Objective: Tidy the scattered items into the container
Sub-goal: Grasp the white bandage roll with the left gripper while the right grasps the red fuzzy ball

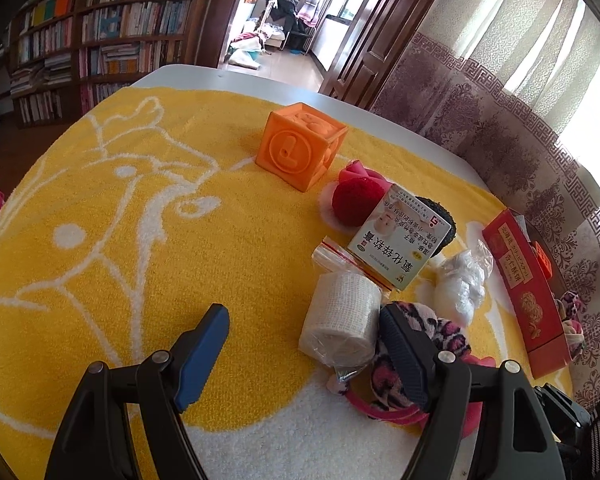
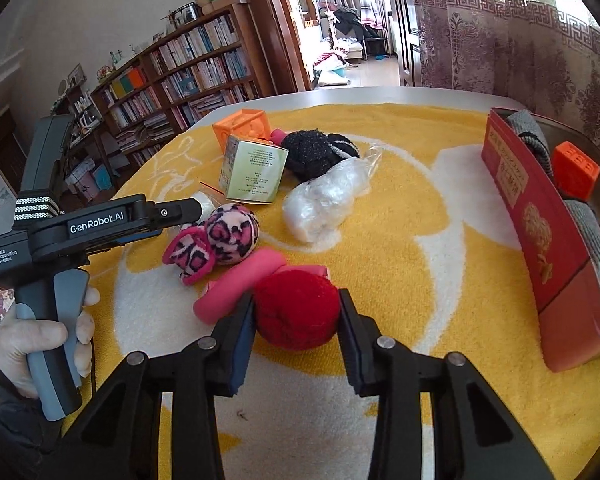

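Landmark: red box (image 2: 540, 240), open-topped, standing at the right edge of the yellow towel (image 2: 400, 184) on the counter (image 2: 340, 94).

- Inside red box: grey knitted item (image 2: 530, 132), small orange block (image 2: 575, 174), further cloth lower down, kind not discernible.
- Left of red box, near foreground: red pompom (image 2: 296, 306), between the pads of the right tool (image 2: 298, 318). Both pads touching its sides, closed on it.
- Touching pompom on its far-left side: pink roll (image 2: 240, 280), joined or merely adjacent not discernible.
- Further left of red box: pink leopard-print plush (image 2: 220, 238), two lobes, lying against the pink roll.
- Left tool (image 1: 304, 328) well left of red box, jaws wide apart, holding nothing. White bandage roll (image 1: 342, 320) in a clear zip bag lying between its fingers, nearer the right finger; contact not discernible. Person's hand (image 2: 40, 344) on its grey handle.
- Middle distance from red box: crumpled clear plastic bag (image 2: 324, 196), nearest loose item to the box.
- Beyond the bag, leftward: green-and-white medicine carton (image 2: 254, 172), tilted; black fuzzy item (image 2: 312, 150) just behind it.
- Farthest from red box: large orange cube (image 1: 300, 146) with embossed letter face.
- Path between pompom and red box: bare towel only.
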Demonstrator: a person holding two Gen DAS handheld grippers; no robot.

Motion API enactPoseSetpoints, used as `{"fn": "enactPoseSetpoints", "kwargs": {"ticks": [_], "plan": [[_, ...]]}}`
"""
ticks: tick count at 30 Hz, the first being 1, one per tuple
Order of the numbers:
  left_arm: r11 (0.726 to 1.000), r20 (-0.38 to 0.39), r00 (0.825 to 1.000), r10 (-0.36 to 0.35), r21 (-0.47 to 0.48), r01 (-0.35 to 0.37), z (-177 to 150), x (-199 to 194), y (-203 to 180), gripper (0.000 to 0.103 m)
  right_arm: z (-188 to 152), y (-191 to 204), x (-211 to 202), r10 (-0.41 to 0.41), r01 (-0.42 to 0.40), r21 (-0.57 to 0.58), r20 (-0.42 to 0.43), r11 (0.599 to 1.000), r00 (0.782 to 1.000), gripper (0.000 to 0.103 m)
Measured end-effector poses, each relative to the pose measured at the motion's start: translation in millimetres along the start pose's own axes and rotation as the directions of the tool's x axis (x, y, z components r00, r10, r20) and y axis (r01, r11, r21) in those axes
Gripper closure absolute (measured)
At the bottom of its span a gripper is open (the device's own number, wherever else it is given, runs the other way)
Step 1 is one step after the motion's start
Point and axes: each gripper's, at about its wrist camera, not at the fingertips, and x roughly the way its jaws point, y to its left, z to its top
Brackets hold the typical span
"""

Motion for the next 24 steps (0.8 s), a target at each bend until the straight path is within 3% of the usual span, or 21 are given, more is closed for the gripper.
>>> {"fn": "enactPoseSetpoints", "kwargs": {"ticks": [4,10,13,14,19,24], "plan": [[0.997,-0.003,1.0,0.029,0.068,-0.029,-2,6,-13,0.024,0,4,0,0.009,-0.009,-0.009,0.011,1.0,1.0,0.061],[0.996,0.006,1.0,0.028,0.081,-0.029,0,10,-16,0.025,-1,3,0,0.021,-0.021,-0.002,0.018,1.0,1.0,0.061],[0.994,0.002,1.0,0.013,0.112,-0.013,-1,11,-21,0.049,-1,2,0,0.024,-0.024,-0.002,0.021,1.0,0.999,0.061],[0.992,0.003,1.0,0.014,0.127,-0.014,-2,11,-24,0.052,-1,2,-1,0.024,-0.024,-0.002,0.023,1.0,0.999,0.061],[0.977,0.018,0.999,0.037,0.21,-0.04,-6,9,-42,0.059,0,0,0,0.023,-0.023,0.008,0.028,1.0,0.999,0.061],[0.98,0.042,0.998,0.044,0.195,-0.051,-7,3,-40,0.064,0,-3,-3,0.023,-0.023,0.014,0.047,1.0,0.999,0.061]]}}
